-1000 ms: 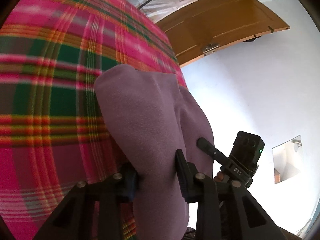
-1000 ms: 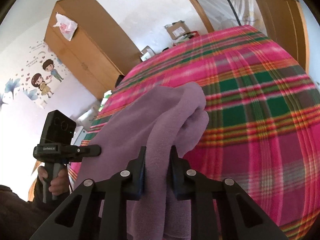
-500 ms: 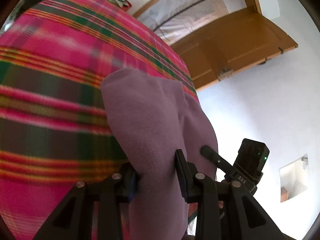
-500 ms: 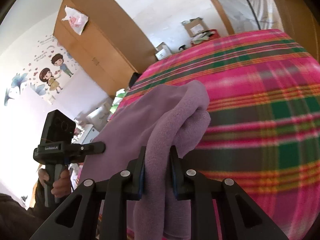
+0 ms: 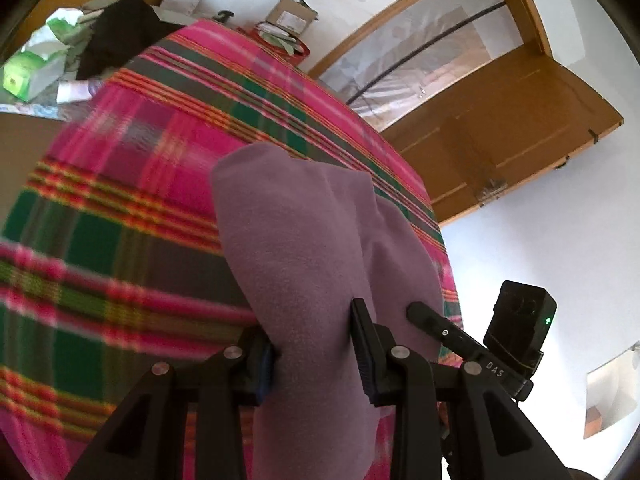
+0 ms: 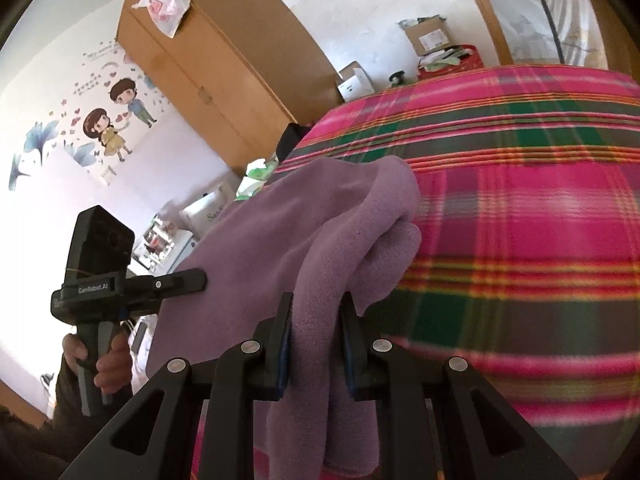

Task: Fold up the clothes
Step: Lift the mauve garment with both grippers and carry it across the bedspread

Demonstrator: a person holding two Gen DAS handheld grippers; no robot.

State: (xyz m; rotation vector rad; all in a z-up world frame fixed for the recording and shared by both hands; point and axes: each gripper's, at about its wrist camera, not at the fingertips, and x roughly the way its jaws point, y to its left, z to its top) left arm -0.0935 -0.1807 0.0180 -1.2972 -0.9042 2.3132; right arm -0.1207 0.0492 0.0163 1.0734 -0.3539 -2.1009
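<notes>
Left wrist view: the left gripper (image 5: 316, 344) has its jaws clamped on a thick fold of the purple fleece garment (image 5: 304, 240), which fills the gap between the two black fingers (image 5: 362, 344) and bulges forward above them. Beneath the garment lies a pink, green and orange plaid blanket (image 5: 140, 208) covering a bed. To the right, the other handheld gripper (image 5: 472, 340) reaches its tip to the same cloth. Beyond the blanket are cardboard boxes (image 5: 288, 14), a wooden door (image 5: 500, 132) and a white wall (image 5: 560, 240).

Right wrist view: the right gripper (image 6: 316, 340) has its jaws closed on a narrower bunch of the purple fleece garment (image 6: 320, 232), which is held up off the plaid blanket (image 6: 520, 220) and hangs down between the fingers. At left, a hand (image 6: 108, 364) grips the handle of the left gripper (image 6: 188, 278), whose tip meets the cloth. Behind stand a wooden wardrobe (image 6: 224, 60) and a cartoon wall sticker (image 6: 112, 116).
</notes>
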